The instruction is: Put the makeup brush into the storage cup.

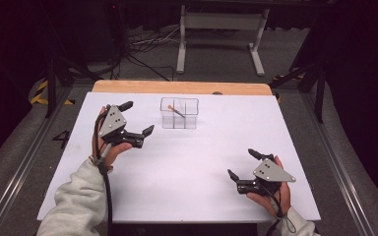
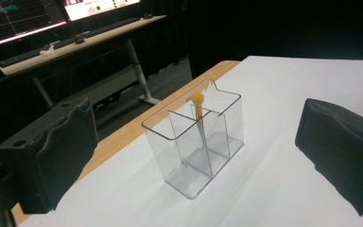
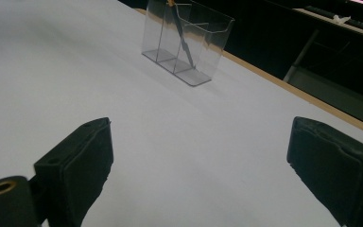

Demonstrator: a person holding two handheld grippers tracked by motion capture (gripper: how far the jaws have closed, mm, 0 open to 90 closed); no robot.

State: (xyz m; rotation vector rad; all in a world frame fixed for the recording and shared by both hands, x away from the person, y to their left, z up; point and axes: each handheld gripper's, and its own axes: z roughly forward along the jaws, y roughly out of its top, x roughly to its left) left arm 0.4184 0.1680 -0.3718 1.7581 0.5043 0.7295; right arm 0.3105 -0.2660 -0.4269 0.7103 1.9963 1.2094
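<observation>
A clear plastic organizer (image 1: 179, 113) with several compartments stands upright on the white table (image 1: 187, 162), toward the back middle. A thin tool with an orange ball end (image 1: 175, 111) leans inside it. In the left gripper view the organizer (image 2: 196, 142) sits between the jaws but farther off, with the orange-tipped tool (image 2: 198, 109) upright in a middle compartment. My left gripper (image 1: 138, 118) is open, just left of the organizer and apart from it. My right gripper (image 1: 243, 164) is open near the front right, holding nothing. In the right gripper view the organizer (image 3: 185, 40) stands far ahead.
A wooden strip (image 1: 177, 87) runs along the table's back edge. Beyond it stand a white desk frame (image 1: 221, 34) and cables on the floor. In the left gripper view a desk with monitors (image 2: 52, 23) stands behind the table.
</observation>
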